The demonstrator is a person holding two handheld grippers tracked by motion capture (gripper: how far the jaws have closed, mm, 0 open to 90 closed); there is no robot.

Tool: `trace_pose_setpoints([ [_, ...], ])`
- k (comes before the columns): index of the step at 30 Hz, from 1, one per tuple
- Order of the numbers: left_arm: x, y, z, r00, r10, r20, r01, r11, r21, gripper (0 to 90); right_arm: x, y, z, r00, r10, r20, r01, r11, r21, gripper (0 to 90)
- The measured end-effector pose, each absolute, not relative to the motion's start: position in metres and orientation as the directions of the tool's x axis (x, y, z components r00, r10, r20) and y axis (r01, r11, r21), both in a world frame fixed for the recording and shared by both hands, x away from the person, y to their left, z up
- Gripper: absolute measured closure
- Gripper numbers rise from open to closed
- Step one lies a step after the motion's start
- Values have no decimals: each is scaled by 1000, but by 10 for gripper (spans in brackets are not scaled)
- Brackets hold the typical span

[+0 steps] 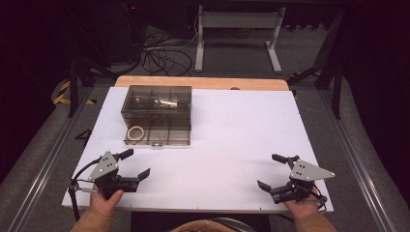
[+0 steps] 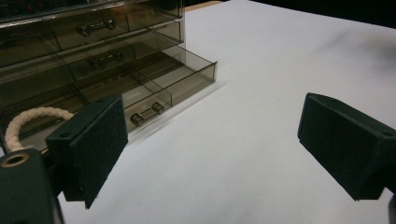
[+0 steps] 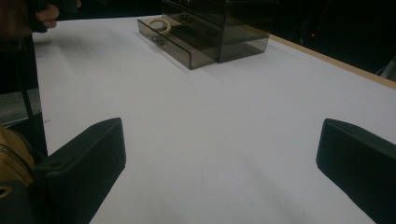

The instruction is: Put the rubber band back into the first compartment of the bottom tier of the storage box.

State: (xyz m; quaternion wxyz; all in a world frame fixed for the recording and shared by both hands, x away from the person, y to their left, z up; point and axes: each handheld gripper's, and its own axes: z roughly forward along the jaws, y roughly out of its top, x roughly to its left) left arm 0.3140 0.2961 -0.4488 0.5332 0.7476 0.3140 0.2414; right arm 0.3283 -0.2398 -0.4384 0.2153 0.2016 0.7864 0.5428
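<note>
A smoky see-through drawer box (image 1: 157, 108) stands at the back left of the white table. Its bottom drawer (image 1: 159, 137) is pulled out toward me, and a cream rope ring (image 1: 136, 133) lies in the drawer's left part. In the left gripper view the ring (image 2: 28, 122) shows behind the left jaw, with the drawer (image 2: 187, 77) and its metal handle (image 2: 147, 114) just ahead. My left gripper (image 1: 137, 164) rests open near the front left edge, a short way from the drawer. My right gripper (image 1: 271, 170) is open at the front right, far from the box (image 3: 224, 28).
The white board (image 1: 232, 130) covers a wooden tabletop. A white desk frame (image 1: 239, 36) and tangled cables (image 1: 159, 55) stand on the floor beyond the table. Metal rails run along both sides.
</note>
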Motion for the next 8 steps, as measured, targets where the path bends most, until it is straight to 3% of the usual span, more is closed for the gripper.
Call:
trace_pose_setpoints([
  [8,314,297,-447,679,734,23,208,-223,952,90,329,-239,-439,-827,549,-122,82,331,940,20],
])
